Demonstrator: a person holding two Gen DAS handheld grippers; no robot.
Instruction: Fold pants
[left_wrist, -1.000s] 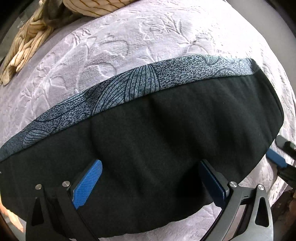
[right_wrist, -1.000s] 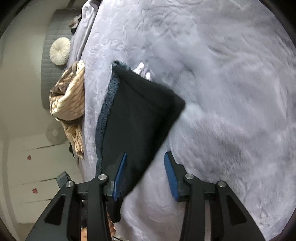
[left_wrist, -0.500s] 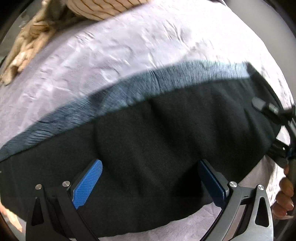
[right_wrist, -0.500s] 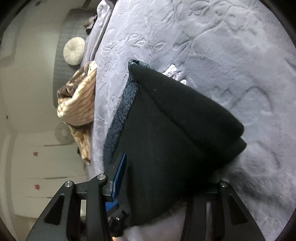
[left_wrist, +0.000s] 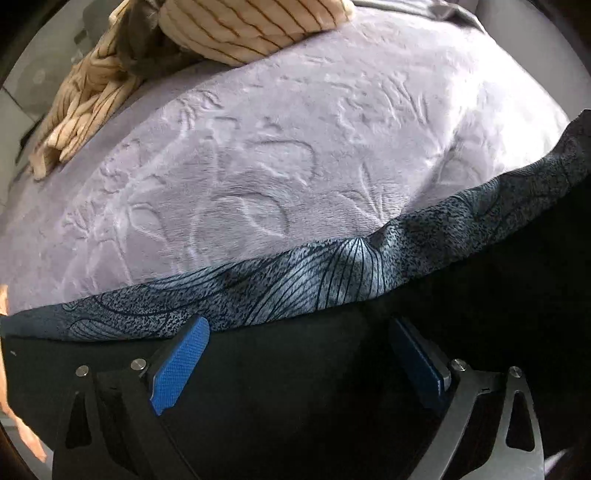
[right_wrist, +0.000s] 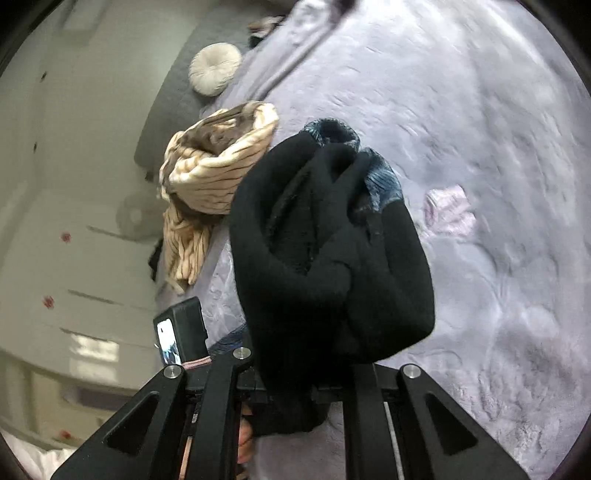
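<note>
Right tongs (right_wrist: 303, 384) just closed, clamped on black pants (right_wrist: 325, 258), bunch lifted off bed (right_wrist: 498, 147). Left tongs (left_wrist: 299, 354) wide apart over pants. Striped blanket (right_wrist: 214, 166) nr bed's edge.

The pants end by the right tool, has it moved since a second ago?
Yes. The pants end, flat on the blanket before, is now bunched and lifted, clamped in the right tool, whose jaws have just been closing.

hidden: right gripper (right_wrist: 301, 391) fingers (behind bunched pants (right_wrist: 332, 258)) | cut off: pants' right end
</note>
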